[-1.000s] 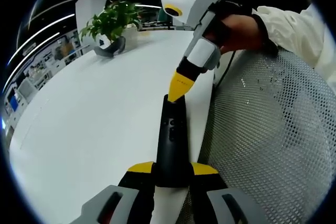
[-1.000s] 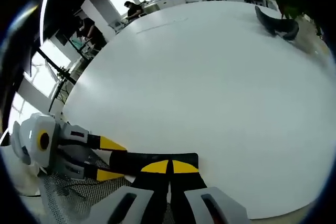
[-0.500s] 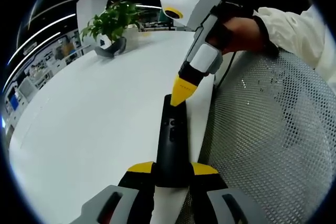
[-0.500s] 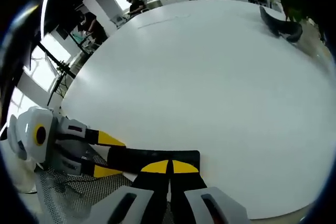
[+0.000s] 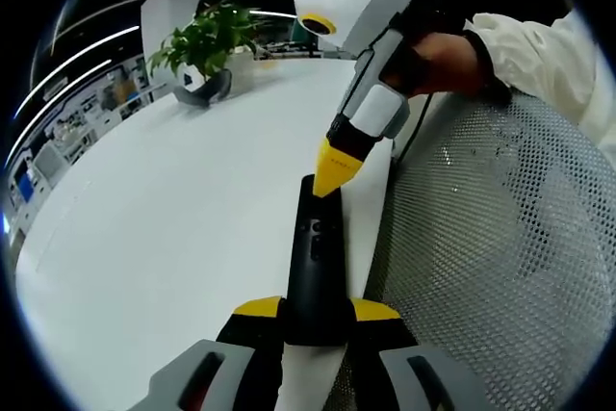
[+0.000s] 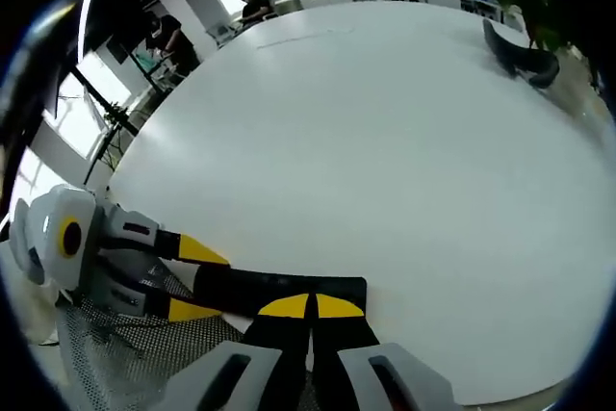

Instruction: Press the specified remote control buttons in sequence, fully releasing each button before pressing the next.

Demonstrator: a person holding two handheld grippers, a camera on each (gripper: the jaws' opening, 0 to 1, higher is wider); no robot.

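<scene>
The remote control (image 5: 315,267), a slim black bar, sits pinched at its near end between the yellow-tipped jaws of the left hand-held gripper (image 5: 316,312), and reaches out along the edge of the white tabletop (image 5: 173,228). Small buttons show on its upper face. At its far end, the right hand-held gripper (image 5: 333,172) comes down with its two yellow tips pressed together, the point touching the top of the remote. A hand (image 5: 438,55) in a dark glove with a white sleeve grips that tool. To the right lies a grey mesh surface (image 5: 491,247).

In the right gripper view, the closed yellow tips (image 6: 310,306) rest on the remote (image 6: 279,288), which the left hand-held gripper (image 6: 197,281) clamps. Farther off, a potted plant (image 5: 204,45) stands on the tabletop.
</scene>
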